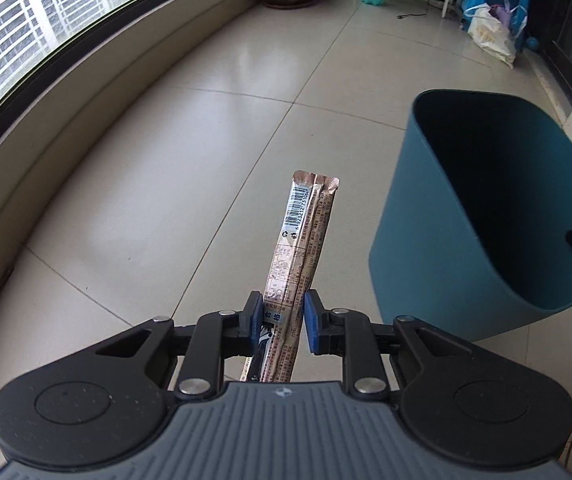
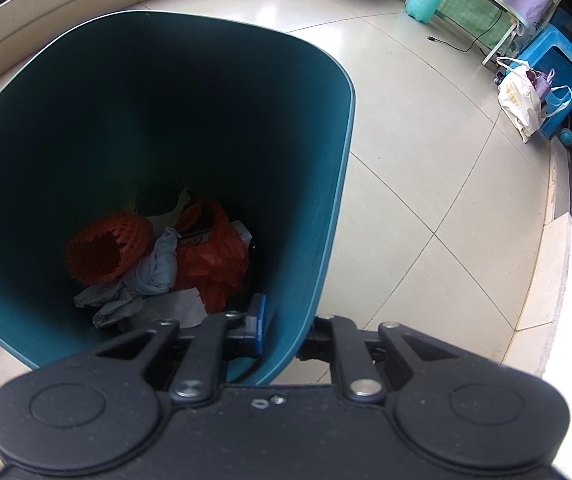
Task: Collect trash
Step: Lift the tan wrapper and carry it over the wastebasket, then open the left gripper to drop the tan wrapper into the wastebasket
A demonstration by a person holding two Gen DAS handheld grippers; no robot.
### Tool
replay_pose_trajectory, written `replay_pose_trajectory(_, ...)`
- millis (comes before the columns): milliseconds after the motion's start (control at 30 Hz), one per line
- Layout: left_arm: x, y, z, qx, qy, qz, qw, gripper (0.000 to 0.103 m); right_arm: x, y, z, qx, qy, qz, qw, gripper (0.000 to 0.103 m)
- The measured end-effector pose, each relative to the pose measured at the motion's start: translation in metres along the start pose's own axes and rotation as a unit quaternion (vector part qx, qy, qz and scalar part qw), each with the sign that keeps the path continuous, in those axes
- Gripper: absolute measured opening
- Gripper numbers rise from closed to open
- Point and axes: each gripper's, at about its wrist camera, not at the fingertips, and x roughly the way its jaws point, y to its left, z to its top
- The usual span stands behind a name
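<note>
Jaws of the left gripper (image 1: 283, 318) are pinched on a long brown foil snack wrapper (image 1: 304, 232), which sticks up and away from them above the floor, just left of the bin. Jaws of the right gripper (image 2: 281, 330) are clamped nearly shut on the near wall of the tall teal plastic trash bin (image 2: 318, 208), one blue pad inside, the other outside. That bin leans over the pale tiled floor (image 1: 213, 128). At its bottom lie an orange foam net sleeve (image 2: 105, 248), a crumpled orange plastic bag (image 2: 213, 264) and grey crumpled wrapping (image 2: 153, 268).
</note>
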Motion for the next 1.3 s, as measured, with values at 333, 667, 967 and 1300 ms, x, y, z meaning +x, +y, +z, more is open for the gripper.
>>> replay_pose_trajectory(333,-0.032,-0.083,0.044,0.067,-0.035,-0.06,0.9953,0.021,-0.001,-0.006,0.001,0.01,-0.005,0.014,1.0,0.013)
replay_pose_trajectory(667,0.027,-0.147,0.063,0.107,0.002,-0.064,0.9922,0.021,-0.002,-0.009,0.0,0.011,-0.009,0.021,1.0,0.013)
replay_pose_trajectory(967,0.069,-0.174,0.058,0.145,0.026,-0.034,0.9885,0.021,-0.003,-0.009,-0.001,0.012,-0.011,0.024,1.0,0.013)
replay_pose_trajectory(1300,0.064,-0.167,0.047,0.153,0.028,-0.042,0.987,0.021,-0.004,-0.012,-0.002,0.013,-0.013,0.029,0.999,0.013)
